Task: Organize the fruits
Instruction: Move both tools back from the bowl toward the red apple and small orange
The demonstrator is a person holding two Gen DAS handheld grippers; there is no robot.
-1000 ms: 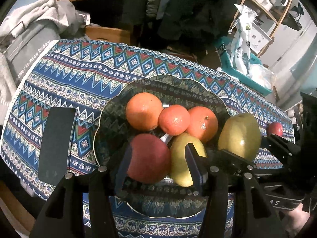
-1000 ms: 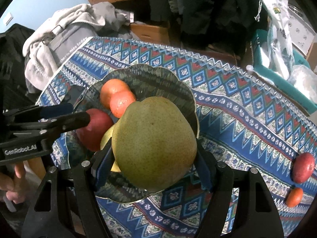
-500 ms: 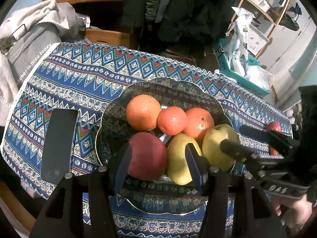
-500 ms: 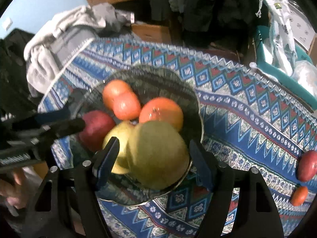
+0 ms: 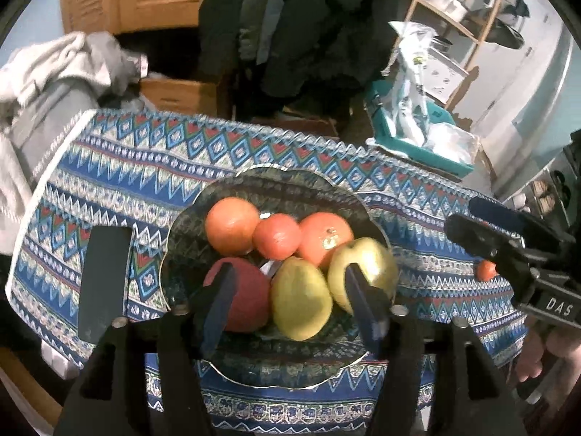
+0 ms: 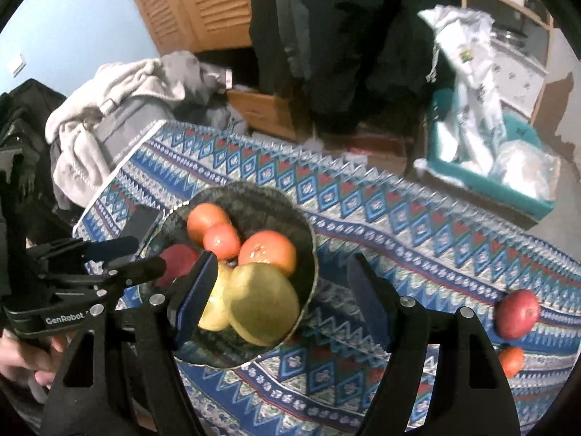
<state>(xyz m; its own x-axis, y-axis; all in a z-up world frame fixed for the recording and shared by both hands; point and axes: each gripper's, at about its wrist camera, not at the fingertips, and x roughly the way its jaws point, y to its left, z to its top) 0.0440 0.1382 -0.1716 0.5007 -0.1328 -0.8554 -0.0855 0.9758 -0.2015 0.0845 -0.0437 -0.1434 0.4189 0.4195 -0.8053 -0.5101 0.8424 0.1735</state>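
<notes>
A dark patterned bowl (image 5: 189,225) (image 6: 312,247) on the blue patterned tablecloth holds three oranges, a red apple (image 5: 250,290), a yellow pear (image 5: 301,301) and a green pear (image 5: 366,269) (image 6: 261,305). My left gripper (image 5: 290,301) is open and empty, low over the bowl's near side. My right gripper (image 6: 283,298) is open and empty, raised above the bowl's right edge; it shows at the right of the left wrist view (image 5: 508,250). A red apple (image 6: 517,314) and a small orange (image 6: 510,361) lie on the cloth to the right.
A black phone (image 5: 103,283) lies left of the bowl. Grey clothes (image 6: 109,123) pile beyond the table's left end. A teal bin with bags (image 6: 490,152) and cardboard boxes stand behind the table.
My right gripper opened, left the green pear in the bowl and pulled back up and to the right. My left gripper stayed open and barely moved.
</notes>
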